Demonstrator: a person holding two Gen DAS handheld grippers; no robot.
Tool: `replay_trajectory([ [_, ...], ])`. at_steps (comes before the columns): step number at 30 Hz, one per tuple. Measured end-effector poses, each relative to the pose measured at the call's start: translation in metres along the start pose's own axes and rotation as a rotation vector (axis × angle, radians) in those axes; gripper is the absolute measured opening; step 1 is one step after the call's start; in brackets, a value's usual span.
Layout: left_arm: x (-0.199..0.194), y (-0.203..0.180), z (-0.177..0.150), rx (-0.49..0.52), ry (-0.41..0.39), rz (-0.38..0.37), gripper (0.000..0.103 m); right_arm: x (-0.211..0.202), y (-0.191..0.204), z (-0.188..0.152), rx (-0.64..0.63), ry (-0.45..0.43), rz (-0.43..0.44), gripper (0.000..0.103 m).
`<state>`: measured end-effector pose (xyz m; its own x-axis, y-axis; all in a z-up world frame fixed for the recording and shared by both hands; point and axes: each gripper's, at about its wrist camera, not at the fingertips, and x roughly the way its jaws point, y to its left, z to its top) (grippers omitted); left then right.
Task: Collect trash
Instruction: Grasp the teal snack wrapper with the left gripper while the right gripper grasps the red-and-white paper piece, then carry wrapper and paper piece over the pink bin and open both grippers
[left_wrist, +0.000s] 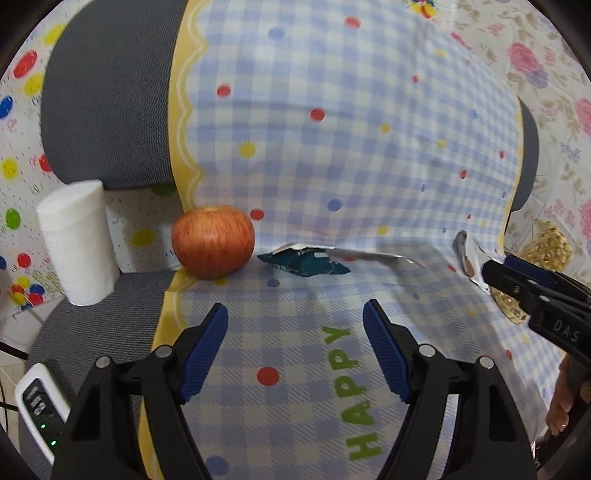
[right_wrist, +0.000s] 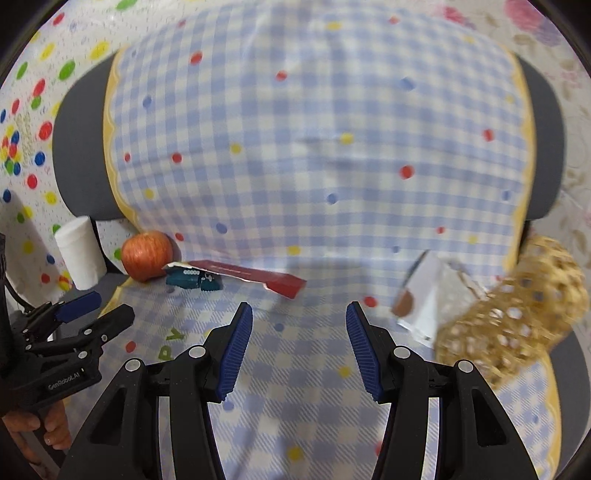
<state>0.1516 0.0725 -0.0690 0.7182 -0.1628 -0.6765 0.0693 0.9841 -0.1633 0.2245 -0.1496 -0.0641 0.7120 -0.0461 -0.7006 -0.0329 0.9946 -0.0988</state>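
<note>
Both grippers hover with jaws spread and empty over a blue checked cloth (left_wrist: 332, 155) draped on a chair: the left gripper (left_wrist: 295, 347), the right gripper (right_wrist: 299, 345). A crumpled teal wrapper (left_wrist: 306, 263) lies just beside a red apple (left_wrist: 213, 240), a flattened red wrapper (right_wrist: 266, 279) behind it, and a white-and-silver wrapper (right_wrist: 424, 306) against a gold mesh basket (right_wrist: 513, 314).

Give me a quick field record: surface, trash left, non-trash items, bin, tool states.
surface: blue checked cloth draped over a grey chair
trash: crumpled teal wrapper; flat red packet; white torn carton
non-trash: red apple; white paper roll
bin: gold woven basket, right edge, tilted
left tool: open, empty
right tool: open, empty
</note>
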Motion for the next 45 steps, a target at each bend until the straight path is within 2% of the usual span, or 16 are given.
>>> replay_trajectory([
  [14,0.064,0.000,0.023,-0.012,0.098,-0.052,0.053,0.076,0.020,0.021,-0.109,0.122,0.010,0.054],
  [19,0.079,-0.001,0.032,-0.001,0.112,-0.047,0.039,0.095,0.031,0.026,-0.175,0.152,0.008,0.054],
  [20,0.081,-0.001,0.033,0.001,0.113,-0.048,0.036,0.097,0.033,0.026,-0.185,0.156,0.009,0.052],
  [21,0.083,-0.001,0.034,0.004,0.113,-0.048,0.027,0.100,0.036,0.027,-0.201,0.164,0.011,0.049],
  [23,0.081,-0.002,0.034,0.014,0.105,-0.048,0.022,0.100,0.041,0.027,-0.222,0.168,0.015,0.029],
  [24,0.077,-0.004,0.033,0.024,0.093,-0.050,0.020,0.098,0.042,0.026,-0.231,0.165,0.015,0.027],
  [26,0.069,-0.007,0.031,0.036,0.075,-0.047,0.015,0.086,0.046,0.024,-0.250,0.145,0.022,0.014],
  [30,0.042,-0.010,0.028,0.042,0.025,-0.060,0.011,0.049,0.036,0.024,-0.197,0.089,0.057,0.002],
  [35,0.003,-0.020,0.022,0.036,-0.031,-0.101,0.010,0.002,0.009,0.023,-0.051,0.039,0.099,0.001],
  [45,-0.052,-0.066,-0.013,0.088,-0.067,-0.203,0.011,-0.071,-0.011,-0.006,0.081,-0.009,0.104,0.001],
])
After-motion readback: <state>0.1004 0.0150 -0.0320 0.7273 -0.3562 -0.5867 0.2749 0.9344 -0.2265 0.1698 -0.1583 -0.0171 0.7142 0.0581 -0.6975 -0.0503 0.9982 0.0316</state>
